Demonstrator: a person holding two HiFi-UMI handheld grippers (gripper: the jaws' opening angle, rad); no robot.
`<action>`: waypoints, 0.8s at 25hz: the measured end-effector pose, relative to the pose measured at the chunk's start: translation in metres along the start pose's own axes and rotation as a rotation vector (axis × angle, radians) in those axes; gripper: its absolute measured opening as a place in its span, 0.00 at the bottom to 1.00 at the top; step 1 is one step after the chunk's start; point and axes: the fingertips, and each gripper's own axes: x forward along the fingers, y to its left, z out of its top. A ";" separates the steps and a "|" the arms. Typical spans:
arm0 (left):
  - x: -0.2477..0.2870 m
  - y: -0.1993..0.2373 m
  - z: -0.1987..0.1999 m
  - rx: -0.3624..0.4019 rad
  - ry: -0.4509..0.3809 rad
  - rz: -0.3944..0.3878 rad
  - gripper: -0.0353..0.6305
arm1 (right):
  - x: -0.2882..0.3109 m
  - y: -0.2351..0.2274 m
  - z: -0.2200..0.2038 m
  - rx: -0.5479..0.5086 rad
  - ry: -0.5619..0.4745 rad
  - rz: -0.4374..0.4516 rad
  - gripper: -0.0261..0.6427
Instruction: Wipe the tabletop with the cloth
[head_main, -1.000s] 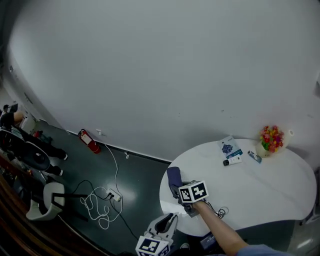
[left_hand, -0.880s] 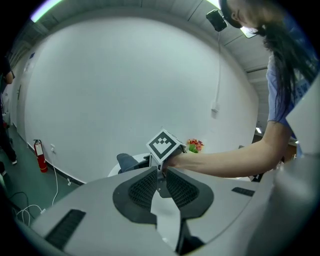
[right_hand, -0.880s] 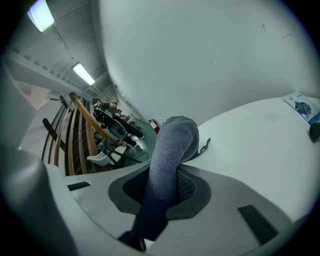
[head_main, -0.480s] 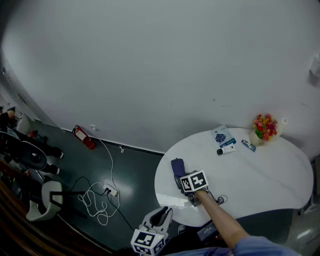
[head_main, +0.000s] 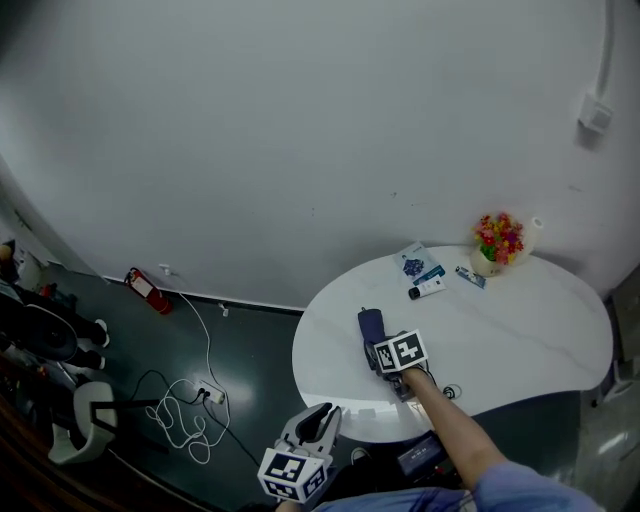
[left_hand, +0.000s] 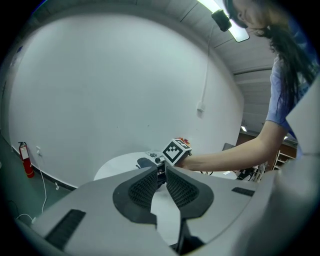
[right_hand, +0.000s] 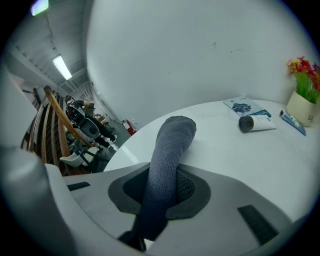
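Off the table's near-left edge, over the dark floor, the left gripper was held with its jaws brought together on nothing. On the white tabletop, the right gripper was clamped on the blue-grey cloth, whose free end rested on the surface towards the left rim. Farther right, near the wall, lay a booklet and a tube, then a pot of flowers.

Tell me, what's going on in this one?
A person has a grey cloth clamped in the right hand-held gripper, with the cloth's far end lying on the round white table. The left hand-held gripper is shut and empty, and is held off the table's near edge.
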 end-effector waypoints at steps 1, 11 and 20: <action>0.003 -0.004 0.000 0.004 0.002 -0.012 0.15 | -0.004 -0.007 -0.002 0.006 -0.001 -0.010 0.14; 0.054 -0.059 0.007 0.065 0.050 -0.137 0.15 | -0.057 -0.096 -0.018 0.071 -0.025 -0.088 0.14; 0.146 -0.129 0.011 0.007 0.056 -0.122 0.15 | -0.125 -0.235 -0.043 0.102 -0.018 -0.144 0.14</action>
